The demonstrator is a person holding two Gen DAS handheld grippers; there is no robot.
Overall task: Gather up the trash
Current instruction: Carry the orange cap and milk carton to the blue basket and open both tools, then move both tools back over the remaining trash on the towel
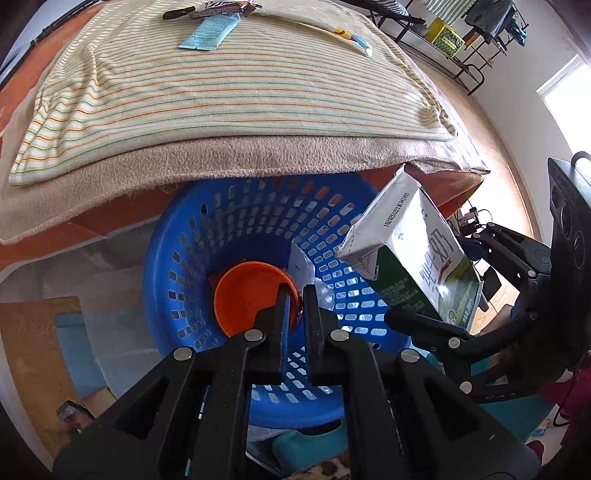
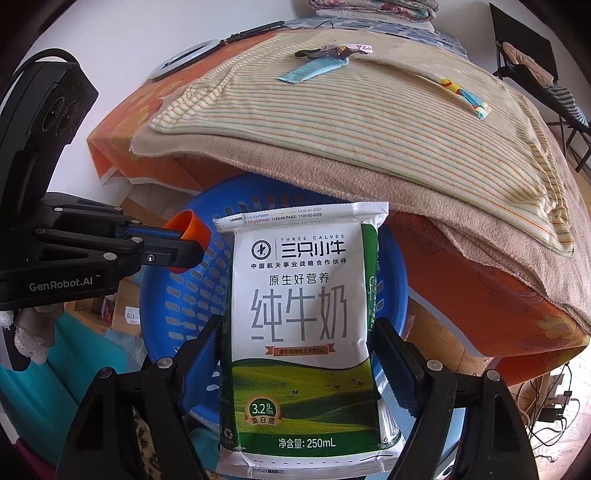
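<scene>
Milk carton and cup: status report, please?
Right tongs shut on milk carton. Left tongs shut on orange cup. Both over blue basket. Nothing blocking.

The milk carton (image 2: 301,332) reads "THREE CALVES", "250mL" ("3.2g" too); the left tool (image 2: 192,245) reads "GenRobot.AI".

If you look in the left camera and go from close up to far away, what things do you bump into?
left gripper → orange cup it grips → blue basket → brown blanket → striped towel → light blue packet
</scene>
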